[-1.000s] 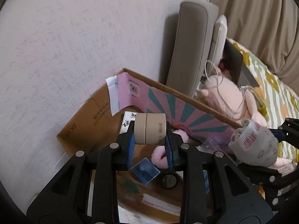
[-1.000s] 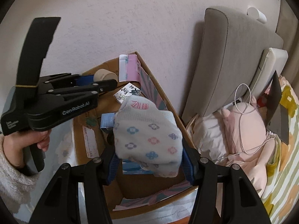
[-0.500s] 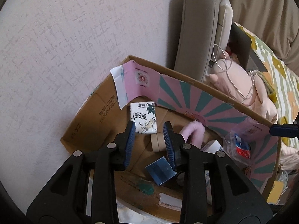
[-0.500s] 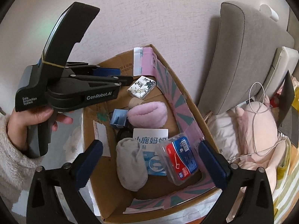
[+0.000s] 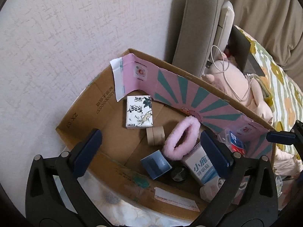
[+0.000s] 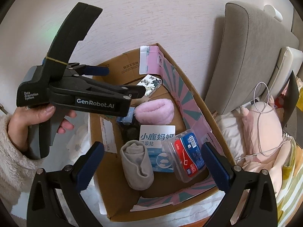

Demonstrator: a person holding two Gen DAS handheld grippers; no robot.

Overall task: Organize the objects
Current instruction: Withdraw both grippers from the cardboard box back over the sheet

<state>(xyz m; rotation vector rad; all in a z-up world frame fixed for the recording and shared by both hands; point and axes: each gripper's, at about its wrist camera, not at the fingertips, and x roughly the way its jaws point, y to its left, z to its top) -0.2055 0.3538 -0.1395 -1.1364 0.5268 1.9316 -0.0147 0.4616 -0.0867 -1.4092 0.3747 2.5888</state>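
A cardboard box with a pink striped inner wall holds the objects. In the left wrist view a beige tape roll lies on the box floor beside a tissue pack, a pink fluffy item and a dark blue small box. My left gripper is open and empty above them. In the right wrist view a rolled grey sock lies in the box next to a white-blue carton and a floss pick case. My right gripper is open and empty above the sock.
The box stands against a white wall. A grey headboard and a bed with a pink plush toy, a white cable and a floral cover lie to the right. The hand-held left gripper body hangs over the box's left side.
My left gripper let go of the tape roll, which now lies in the box, and opened wide. My right gripper dropped the sock into the box and stays open.
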